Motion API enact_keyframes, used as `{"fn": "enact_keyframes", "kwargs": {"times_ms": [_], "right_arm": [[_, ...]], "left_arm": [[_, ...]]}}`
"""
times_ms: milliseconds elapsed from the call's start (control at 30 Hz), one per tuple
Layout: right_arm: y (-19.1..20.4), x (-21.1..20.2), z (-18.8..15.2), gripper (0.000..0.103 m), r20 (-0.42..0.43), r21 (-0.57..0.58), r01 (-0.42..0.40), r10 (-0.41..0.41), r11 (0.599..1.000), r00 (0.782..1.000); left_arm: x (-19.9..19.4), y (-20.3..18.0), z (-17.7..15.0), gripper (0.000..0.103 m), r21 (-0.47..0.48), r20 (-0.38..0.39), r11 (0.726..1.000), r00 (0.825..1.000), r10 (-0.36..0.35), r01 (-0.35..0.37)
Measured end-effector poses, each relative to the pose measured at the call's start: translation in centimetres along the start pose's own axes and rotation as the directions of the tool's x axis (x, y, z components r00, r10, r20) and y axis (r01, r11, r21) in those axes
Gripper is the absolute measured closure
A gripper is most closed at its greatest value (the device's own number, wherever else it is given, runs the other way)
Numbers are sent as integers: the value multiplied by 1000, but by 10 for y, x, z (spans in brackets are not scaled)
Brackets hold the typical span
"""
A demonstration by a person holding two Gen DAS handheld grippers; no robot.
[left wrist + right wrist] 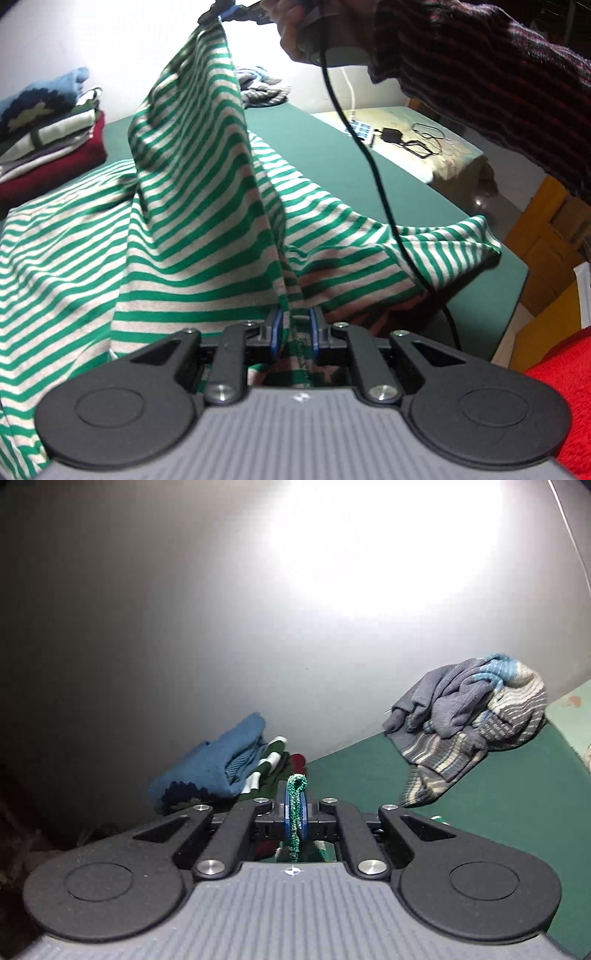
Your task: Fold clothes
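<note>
Left claw (294,334), low in the left wrist view, pinches one edge of the single green-and-white striped garment (207,236) between its two blue pads. Right claw (226,13), raised at the top of that view, is pressed together on another edge of the same garment, so one panel hangs as a tent between the two claws while the rest lies on the green worktop (325,147). One hand (295,33) in a dark red-striped sleeve (498,85) carries the right claw; one black cable (369,155) trails from it. Right wrist view: a green hem (295,805) sits between the pads. Beyond, one stack of folded clothes (48,136) stands at left and one crumpled grey-blue heap (476,716) at right, well apart.
</note>
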State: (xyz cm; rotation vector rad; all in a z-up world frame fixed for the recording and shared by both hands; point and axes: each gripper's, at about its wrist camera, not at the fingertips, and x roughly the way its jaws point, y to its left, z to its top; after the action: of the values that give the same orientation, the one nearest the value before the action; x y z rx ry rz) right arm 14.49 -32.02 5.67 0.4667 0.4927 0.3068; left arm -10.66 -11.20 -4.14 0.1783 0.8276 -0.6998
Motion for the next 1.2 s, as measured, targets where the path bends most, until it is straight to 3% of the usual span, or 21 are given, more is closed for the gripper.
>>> {"fn": "enact_keyframes", "kwargs": {"times_ms": [167, 267, 433, 633, 700, 800, 833, 967, 1067, 1200], "right_arm": [[7, 3, -8, 97, -8, -61, 78, -79, 995, 997], [14, 13, -16, 97, -59, -68, 57, -61, 996, 996], [52, 20, -16, 97, -87, -22, -128, 126, 992, 988], [94, 17, -7, 97, -118, 103, -354, 365, 930, 924], [98, 18, -6, 97, -131, 148, -391, 410, 908, 903], [96, 23, -8, 97, -139, 183, -410, 436, 894, 889], [93, 26, -9, 97, -141, 183, -402, 429, 897, 892], [57, 47, -20, 96, -173, 114, -271, 288, 956, 942], [22, 66, -37, 96, -200, 9, -84, 84, 996, 976], [-27, 79, -56, 96, -188, -18, 93, -95, 996, 978]], "left_arm": [[1, 0, -3, 94, 11, -11, 1000, 1000, -25, 25], [1, 5, -6, 94, -16, -20, 1000, 1000, -23, 22], [-15, 15, -13, 94, -75, 19, 997, 1000, 16, -15], [-42, 20, -20, 94, -116, 53, 992, 997, 59, -53], [-50, 18, -22, 94, -124, 62, 990, 995, 74, -66], [-54, 10, -23, 94, -114, 66, 991, 995, 72, -65], [-52, 8, -24, 94, -109, 60, 992, 996, 63, -57], [-39, 4, -22, 93, -105, 19, 995, 1000, 3, -1], [-28, -3, -19, 93, -85, 2, 996, 1000, -27, 27], [-21, -8, -16, 89, -78, -12, 996, 999, -51, 50]]}}
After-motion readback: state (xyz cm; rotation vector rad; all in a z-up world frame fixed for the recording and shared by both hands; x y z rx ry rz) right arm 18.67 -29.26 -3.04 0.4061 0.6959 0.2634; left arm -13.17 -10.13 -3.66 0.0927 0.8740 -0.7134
